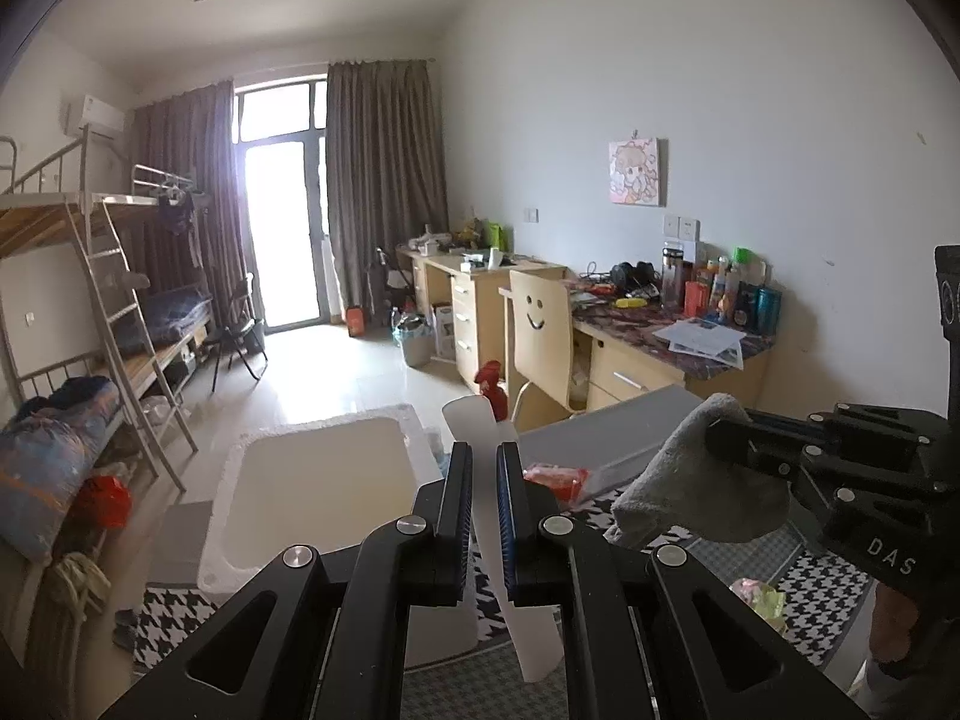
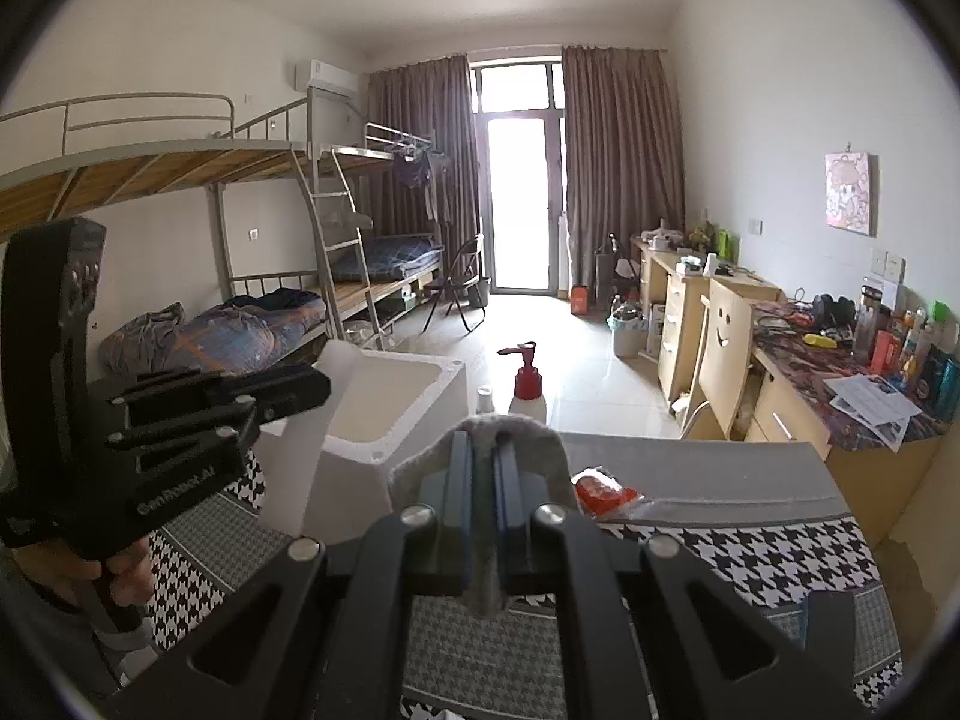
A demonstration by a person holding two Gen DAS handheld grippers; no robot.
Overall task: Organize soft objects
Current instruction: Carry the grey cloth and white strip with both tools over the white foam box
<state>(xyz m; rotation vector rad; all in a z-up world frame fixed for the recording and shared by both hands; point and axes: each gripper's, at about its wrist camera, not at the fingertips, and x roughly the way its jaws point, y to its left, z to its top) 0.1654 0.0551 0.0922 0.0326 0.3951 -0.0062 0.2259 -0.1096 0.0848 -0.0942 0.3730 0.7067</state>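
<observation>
My left gripper [image 1: 483, 480] is shut on a thin white sheet [image 1: 528, 630] that runs between its pads and sticks out past the tips. In the right wrist view the left gripper [image 2: 318, 387] is at the left, with the white sheet [image 2: 288, 480] hanging under it. My right gripper [image 2: 483, 462] is shut on a grey fuzzy cloth [image 2: 540, 438] that drapes over its fingertips. From the left wrist the right gripper [image 1: 717, 438] enters at the right, with the grey cloth [image 1: 690, 480] bunched at its tip. Both are held above a table with a houndstooth cover [image 2: 750, 546].
An open white foam box [image 1: 324, 480] [image 2: 396, 408] stands just beyond the left gripper. A red packet [image 2: 603, 492], a grey board [image 2: 690, 468] and a red pump bottle [image 2: 527, 384] lie ahead. Bunk beds [image 2: 270, 312] line the left, desks and a chair [image 2: 726, 342] the right.
</observation>
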